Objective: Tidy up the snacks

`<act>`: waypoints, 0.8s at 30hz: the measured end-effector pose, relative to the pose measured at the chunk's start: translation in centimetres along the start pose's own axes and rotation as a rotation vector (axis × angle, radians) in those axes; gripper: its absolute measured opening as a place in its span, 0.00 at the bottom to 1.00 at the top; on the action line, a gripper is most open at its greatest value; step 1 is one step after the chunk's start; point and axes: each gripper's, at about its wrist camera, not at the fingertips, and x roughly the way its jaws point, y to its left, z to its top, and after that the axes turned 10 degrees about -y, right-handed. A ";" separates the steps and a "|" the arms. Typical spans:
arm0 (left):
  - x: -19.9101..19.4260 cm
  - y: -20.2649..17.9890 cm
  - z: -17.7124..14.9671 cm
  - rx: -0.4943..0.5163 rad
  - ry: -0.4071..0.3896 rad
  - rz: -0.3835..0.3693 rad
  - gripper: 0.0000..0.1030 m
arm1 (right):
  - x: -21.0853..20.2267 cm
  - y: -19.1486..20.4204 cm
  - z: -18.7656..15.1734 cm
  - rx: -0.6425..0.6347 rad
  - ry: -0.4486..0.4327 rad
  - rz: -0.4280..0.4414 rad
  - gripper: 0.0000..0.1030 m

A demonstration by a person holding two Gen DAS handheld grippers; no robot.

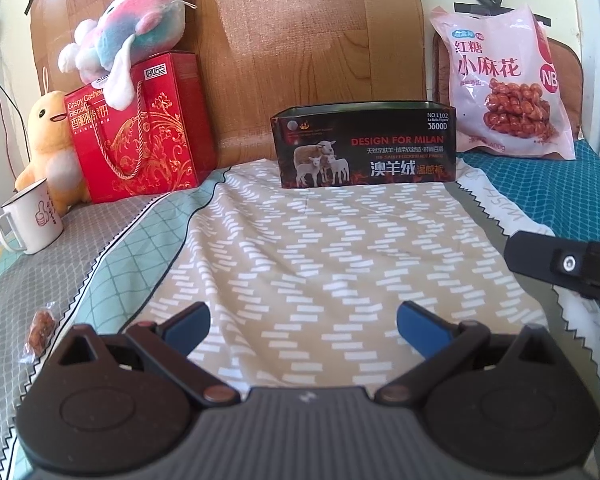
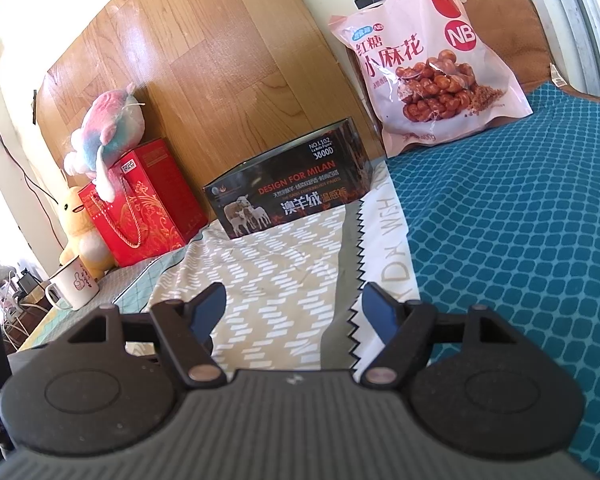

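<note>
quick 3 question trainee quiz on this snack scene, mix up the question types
1. True or false: the left gripper is shut on a snack.
2. Multiple choice: what sits on top of the red box? A) the mug B) a pastel plush C) the pink bag
3. Fill in: the small wrapped snack lies on the bed to the ___ of the left gripper.

Key
1. False: both it and the right gripper are open and hold nothing.
2. B: the pastel plush rests on it; the mug stands on the bed, the pink bag leans at the far right.
3. left
</note>
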 end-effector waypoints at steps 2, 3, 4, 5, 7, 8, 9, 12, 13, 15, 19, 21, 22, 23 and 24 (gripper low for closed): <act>0.0 0.0 0.0 0.000 0.000 0.000 1.00 | 0.0 0.0 0.0 0.000 0.001 0.001 0.75; 0.0 0.0 0.0 0.000 0.000 0.001 1.00 | 0.0 0.0 0.0 0.000 0.001 0.001 0.75; 0.0 0.0 0.0 -0.001 0.000 0.001 1.00 | 0.0 0.1 0.0 0.000 0.001 0.001 0.75; 0.0 0.0 0.0 -0.002 0.000 0.002 1.00 | 0.0 0.0 0.0 -0.001 0.001 0.001 0.75; -0.1 0.0 0.0 -0.005 -0.002 0.004 1.00 | 0.0 0.0 0.0 -0.002 0.001 0.001 0.75; -0.1 0.0 0.0 -0.007 -0.003 0.004 1.00 | 0.0 0.0 0.0 -0.001 0.000 0.000 0.75; -0.1 0.1 0.0 -0.008 -0.004 0.005 1.00 | 0.0 -0.1 0.0 -0.001 0.000 0.000 0.75; -0.1 0.1 0.1 -0.009 -0.007 0.004 1.00 | 0.0 -0.1 0.0 -0.001 0.001 0.000 0.75; -0.2 0.1 0.1 -0.009 -0.009 0.005 1.00 | 0.0 -0.1 0.0 -0.001 0.001 0.000 0.75; -0.3 0.1 0.1 -0.007 -0.014 0.008 1.00 | 0.1 0.0 0.0 -0.002 0.000 -0.003 0.75; -0.4 0.0 0.1 -0.004 -0.022 0.014 1.00 | 0.1 0.0 0.0 -0.003 0.001 -0.003 0.75; -0.4 0.1 0.1 -0.005 -0.023 0.017 1.00 | 0.1 -0.1 0.0 -0.003 0.001 -0.003 0.75; -0.4 0.1 0.1 -0.006 -0.023 0.017 1.00 | 0.1 -0.1 0.0 -0.003 0.001 -0.003 0.75; -0.4 0.1 0.1 -0.007 -0.023 0.017 1.00 | 0.1 -0.1 0.0 -0.002 0.001 -0.003 0.75; -0.4 0.1 0.1 -0.008 -0.023 0.017 1.00 | 0.1 -0.1 0.0 -0.003 0.001 -0.003 0.75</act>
